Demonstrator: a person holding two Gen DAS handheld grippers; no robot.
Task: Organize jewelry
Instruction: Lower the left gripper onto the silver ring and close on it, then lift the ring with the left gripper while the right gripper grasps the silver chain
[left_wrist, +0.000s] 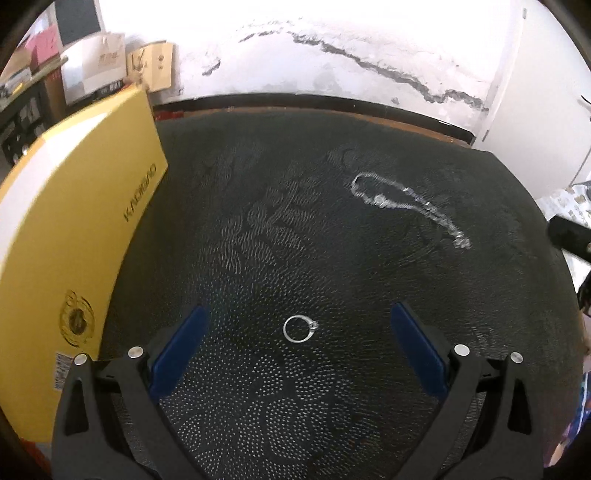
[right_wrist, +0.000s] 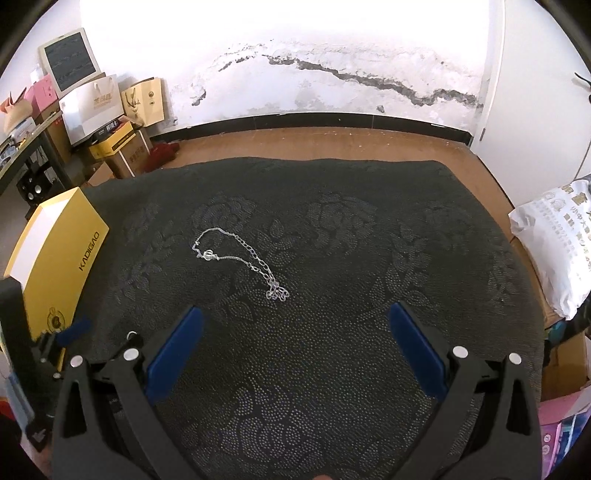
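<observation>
A silver ring (left_wrist: 298, 328) lies flat on the dark patterned cloth (left_wrist: 295, 240), centred between the blue pads of my open left gripper (left_wrist: 298, 321), which is low over it without touching. A silver chain necklace (left_wrist: 406, 203) lies further off to the right; in the right wrist view the necklace (right_wrist: 240, 258) lies ahead and left of my open, empty right gripper (right_wrist: 295, 317). A closed yellow box marked KADIGAO (left_wrist: 74, 240) stands at the cloth's left edge; the box (right_wrist: 55, 266) shows in the right view too, with the left gripper (right_wrist: 74, 328) beside it.
The cloth (right_wrist: 332, 240) covers a low surface on a wooden floor (right_wrist: 332, 144). Cardboard boxes and bags (right_wrist: 110, 110) are stacked at the back left by the cracked white wall. A white printed bag (right_wrist: 554, 243) sits to the right.
</observation>
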